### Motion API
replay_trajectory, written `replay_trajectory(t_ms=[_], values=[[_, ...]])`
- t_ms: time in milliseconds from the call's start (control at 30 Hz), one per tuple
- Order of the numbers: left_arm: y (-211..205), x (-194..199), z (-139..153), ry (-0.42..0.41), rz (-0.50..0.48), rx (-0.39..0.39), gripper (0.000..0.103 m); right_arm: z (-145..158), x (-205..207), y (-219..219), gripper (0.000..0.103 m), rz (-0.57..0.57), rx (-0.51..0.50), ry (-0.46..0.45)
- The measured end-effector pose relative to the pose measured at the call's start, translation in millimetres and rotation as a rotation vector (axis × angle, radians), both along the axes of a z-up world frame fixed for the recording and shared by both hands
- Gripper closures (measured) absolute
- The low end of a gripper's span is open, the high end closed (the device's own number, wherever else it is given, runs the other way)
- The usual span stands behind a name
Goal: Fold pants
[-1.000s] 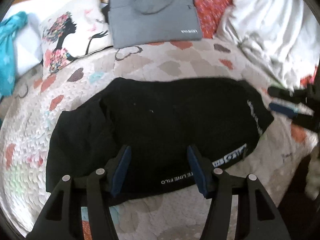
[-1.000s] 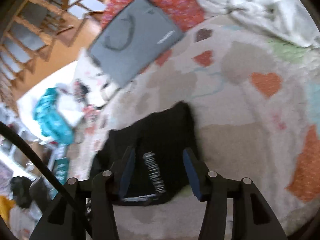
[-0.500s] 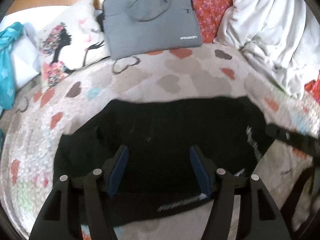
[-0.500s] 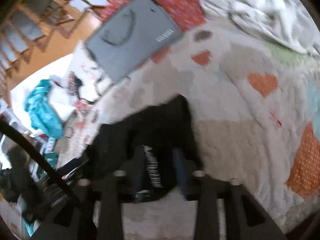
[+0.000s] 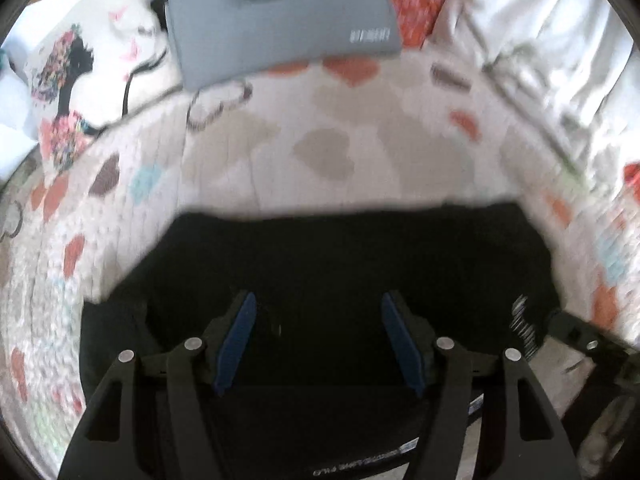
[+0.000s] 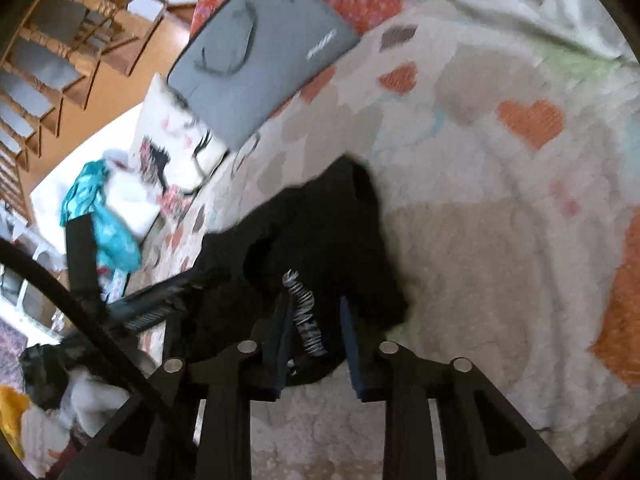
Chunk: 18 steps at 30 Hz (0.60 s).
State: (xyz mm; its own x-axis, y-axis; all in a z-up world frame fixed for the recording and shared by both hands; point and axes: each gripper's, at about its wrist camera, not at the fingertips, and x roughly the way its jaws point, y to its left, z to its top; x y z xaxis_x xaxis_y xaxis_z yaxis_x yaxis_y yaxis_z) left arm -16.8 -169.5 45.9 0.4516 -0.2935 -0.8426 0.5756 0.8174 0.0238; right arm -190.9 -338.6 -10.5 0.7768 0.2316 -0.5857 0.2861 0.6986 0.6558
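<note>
Black pants (image 5: pixel 360 248) lie folded flat on a heart-patterned quilt (image 5: pixel 280 128). My left gripper (image 5: pixel 318 300) hovers over the middle of them, its jaws wide and still opening, with nothing gripped. In the right wrist view the pants (image 6: pixel 328 216) bunch up at their near end. My right gripper (image 6: pixel 315 304) straddles the hem with white lettering (image 6: pixel 306 320). Its jaws are closing with that cloth between them, and a gap still shows beside the blue pads (image 6: pixel 352 344). The right gripper's dark body (image 5: pixel 576 332) shows at the pants' right end in the left wrist view.
A grey laptop bag (image 5: pixel 280 16) rests against a red cushion (image 5: pixel 420 0) at the far side. A printed white pillow (image 5: pixel 80 80) lies left and crumpled white bedding (image 5: pixel 540 40) right. A teal cloth (image 6: pixel 100 208) and a wooden staircase (image 6: pixel 60 60) are beyond the bed.
My left gripper has slid forward over the pants towards the laptop bag. My right gripper's jaws have narrowed around the lettered hem, and the cloth there has bunched.
</note>
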Motion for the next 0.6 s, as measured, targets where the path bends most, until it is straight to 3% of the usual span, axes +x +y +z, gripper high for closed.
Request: replay_trajectory(t_ms=[67, 133, 267, 400, 533, 600], values=[[-6.3, 9.5, 11.8, 0.014, -0.032, -0.042, 0.038, 6.8, -10.9, -9.6, 0.051, -0.048, -0.040, -0.016], [-19.9, 21.3, 17.9, 0.065, -0.080, -0.097, 0.037, 9.5, -16.7, -19.5, 0.040, -0.087, -0.058, -0.015], [-63.9, 37.3, 13.1, 0.161, -0.173, -0.150, 0.036, -6.1, -15.1, -29.4, 0.040, -0.081, 0.004, 0.018], [-117.7, 40.5, -2.5, 0.209, -0.282, -0.114, 0.036, -23.8, -6.1, -28.0, 0.039, -0.060, 0.062, 0.056], [-163.0, 39.0, -35.5, 0.337, -0.403, -0.049, 0.036, -25.3, -1.9, -25.3, 0.026, -0.046, 0.071, 0.025], [-178.8, 37.3, -51.7, 0.368, -0.442, 0.006, 0.036, -26.8, 1.2, -23.7, 0.024, -0.040, 0.073, 0.013]])
